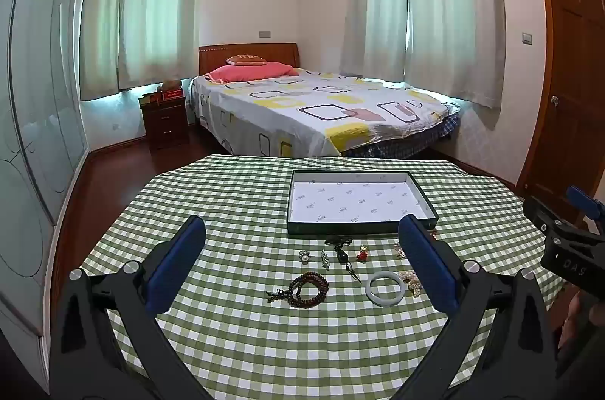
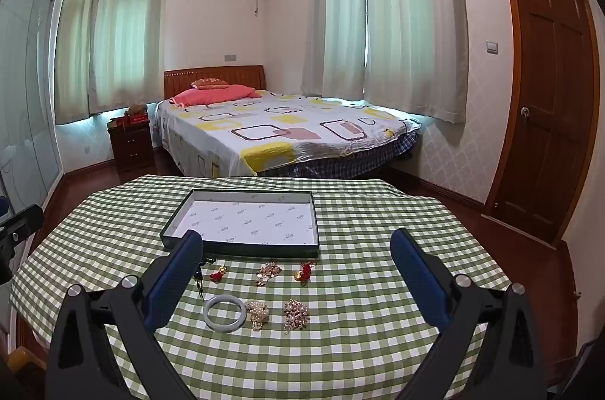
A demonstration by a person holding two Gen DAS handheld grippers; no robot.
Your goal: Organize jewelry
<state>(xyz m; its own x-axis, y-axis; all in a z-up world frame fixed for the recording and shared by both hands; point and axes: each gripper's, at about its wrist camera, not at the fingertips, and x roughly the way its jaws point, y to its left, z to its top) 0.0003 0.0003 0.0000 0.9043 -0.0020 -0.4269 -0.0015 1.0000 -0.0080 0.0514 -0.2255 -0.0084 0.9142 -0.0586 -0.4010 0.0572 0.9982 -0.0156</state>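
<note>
A shallow dark box (image 1: 291, 207) with a white printed lining lies on the green checked tablecloth; it also shows in the right wrist view (image 2: 242, 250). In front of it lie several jewelry pieces: a brown bead bracelet (image 1: 308, 288), a white bangle (image 1: 385, 288) (image 2: 224, 313), a pearl ring (image 1: 304, 257), a red charm (image 1: 362, 254) (image 2: 218, 275), a pearl cluster (image 2: 258, 313), a gold brooch (image 2: 296, 312), a gold piece (image 2: 267, 272) and a red-gold charm (image 2: 303, 273). My left gripper (image 1: 302, 250) is open and empty above them. My right gripper (image 2: 298, 258) is open and empty.
The table (image 1: 227, 195) stands in a bedroom with a bed (image 1: 321, 105) beyond its far edge. A nightstand (image 1: 166, 120) is at the back left, a wooden door (image 2: 548, 105) at the right. The right gripper's body (image 1: 567, 233) shows at the left view's right edge.
</note>
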